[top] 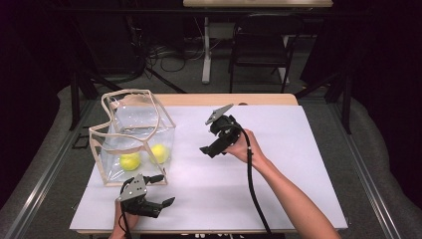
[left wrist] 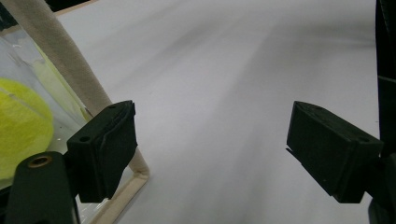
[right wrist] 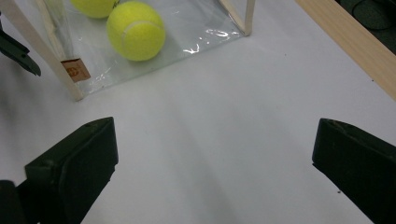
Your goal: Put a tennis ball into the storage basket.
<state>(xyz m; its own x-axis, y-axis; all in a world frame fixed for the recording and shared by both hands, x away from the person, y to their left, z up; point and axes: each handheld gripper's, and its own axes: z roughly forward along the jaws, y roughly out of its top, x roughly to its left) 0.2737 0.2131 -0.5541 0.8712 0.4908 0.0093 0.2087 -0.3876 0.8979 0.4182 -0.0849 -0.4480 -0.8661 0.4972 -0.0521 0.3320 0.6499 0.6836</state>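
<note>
A clear plastic bag (top: 133, 130) with beige trim stands open on the left of the white table cover. Two yellow tennis balls (top: 130, 161) (top: 159, 153) lie inside it on its floor. My left gripper (top: 164, 189) is open just in front of the bag's near right corner; in the left gripper view its left jaw sits beside the corner trim (left wrist: 63, 60), with one ball (left wrist: 21, 126) behind the plastic. My right gripper (top: 209, 138) hovers open over the middle of the table, right of the bag, empty. The right gripper view looks at the bag (right wrist: 205, 32) and both balls (right wrist: 135, 31) (right wrist: 93, 7).
A white sheet (top: 278, 164) covers the wooden table, whose bare far edge (right wrist: 350, 42) shows. A small brown label (right wrist: 74, 71) hangs on the bag's trim. Behind the table stand a dark chair (top: 261, 45) and a white table leg (top: 206, 50), with cables on the floor.
</note>
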